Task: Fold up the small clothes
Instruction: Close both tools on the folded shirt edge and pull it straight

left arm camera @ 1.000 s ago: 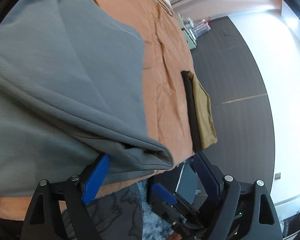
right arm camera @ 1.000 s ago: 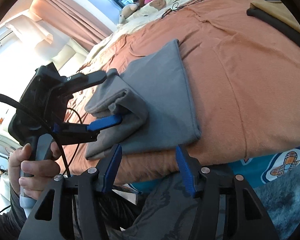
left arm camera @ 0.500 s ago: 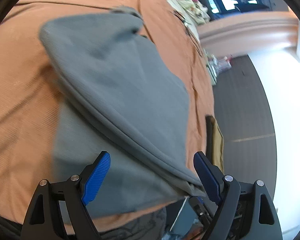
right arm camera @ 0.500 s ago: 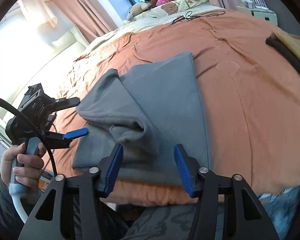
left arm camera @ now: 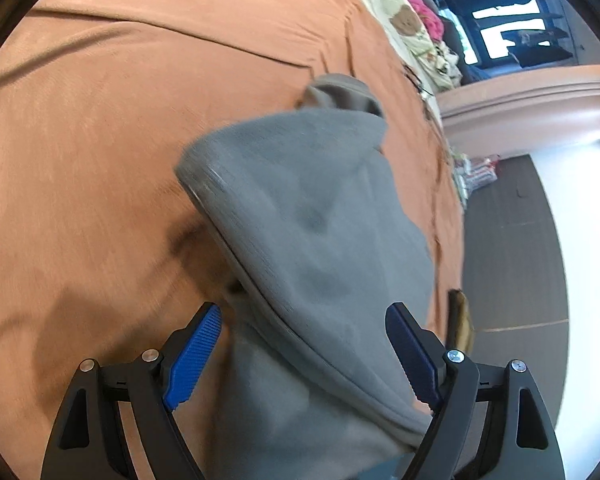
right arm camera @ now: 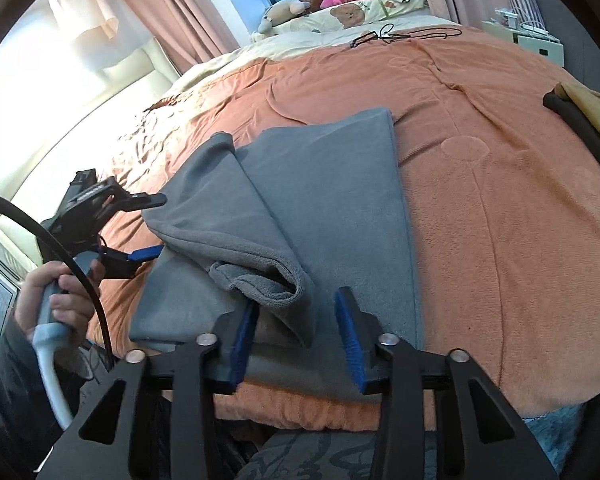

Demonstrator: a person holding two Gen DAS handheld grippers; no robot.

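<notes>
The jaws of the right gripper are closing, blue ribbed pads either side of the rolled near corner of the grey garment but not yet pressing it, while the jaws of the left gripper stand wide and empty over the same cloth's left edge. The garment lies on the orange bedspread near the bed's front edge, its long axis running away from the right gripper, which is the nearer to that bunched fold. It is a soft, thick, fleecy knit with a hemmed edge, partly doubled over itself; the bedspread is plush and faintly embossed.
</notes>
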